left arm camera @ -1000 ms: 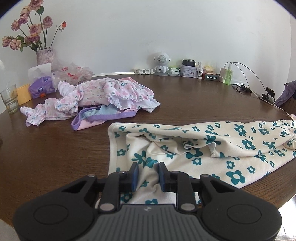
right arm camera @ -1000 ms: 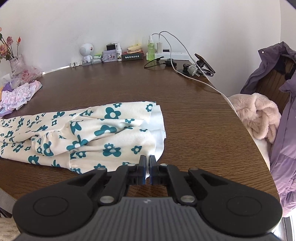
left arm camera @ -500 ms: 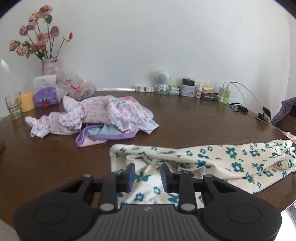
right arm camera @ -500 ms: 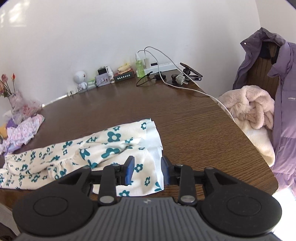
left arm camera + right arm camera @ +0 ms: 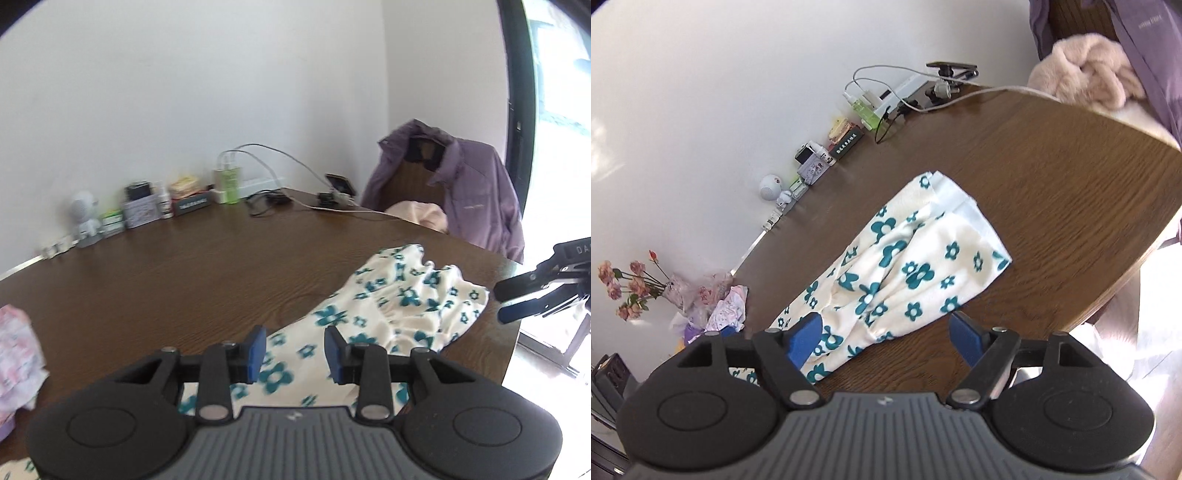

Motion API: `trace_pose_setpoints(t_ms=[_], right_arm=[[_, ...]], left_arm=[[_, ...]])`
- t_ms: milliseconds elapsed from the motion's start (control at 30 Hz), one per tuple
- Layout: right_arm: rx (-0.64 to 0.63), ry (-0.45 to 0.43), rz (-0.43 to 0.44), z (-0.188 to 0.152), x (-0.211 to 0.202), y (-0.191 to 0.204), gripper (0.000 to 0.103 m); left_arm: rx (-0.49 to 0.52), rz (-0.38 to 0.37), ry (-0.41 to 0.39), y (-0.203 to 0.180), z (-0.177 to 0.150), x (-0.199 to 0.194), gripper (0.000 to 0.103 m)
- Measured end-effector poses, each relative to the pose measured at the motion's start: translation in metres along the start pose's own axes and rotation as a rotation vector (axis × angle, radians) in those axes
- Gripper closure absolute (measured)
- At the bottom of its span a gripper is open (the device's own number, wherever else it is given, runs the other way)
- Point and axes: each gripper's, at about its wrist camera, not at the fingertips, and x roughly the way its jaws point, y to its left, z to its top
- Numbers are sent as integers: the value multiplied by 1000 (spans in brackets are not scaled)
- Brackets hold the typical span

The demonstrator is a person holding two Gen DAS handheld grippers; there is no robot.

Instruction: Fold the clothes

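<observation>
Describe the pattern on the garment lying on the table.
Cream garment with teal flower print; clearest in the right wrist view.

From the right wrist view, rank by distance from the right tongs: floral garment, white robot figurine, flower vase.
1. Floral garment, lying just ahead of the right tongs.
2. Flower vase, far left.
3. White robot figurine, back by the wall.
</observation>
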Motion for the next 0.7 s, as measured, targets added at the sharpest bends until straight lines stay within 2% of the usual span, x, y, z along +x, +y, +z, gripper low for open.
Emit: trace_pose_setpoints(t_ms=[67,167,267,467,567,700], right_arm=[[52,7,10,-6,11,-1,25],[107,-56,-5,-4,18,-1,24],[179,-135,-16,0,23,-7,24],[218,-270,-77,11,30,-11,24],[218,-282,-86,17,37,-8,24],[218,-285,-92,22,43,-7,24]], left_arm=[[37,-36,26,-16,9,26,70],[40,-61,73,-28,14,61,71],[22,-91,94,-30,10,79,72],[9,-103,103,-28,2,85,72],[21,-102,98,-29,3,85,72],[108,-91,65,-39,9,77,72]])
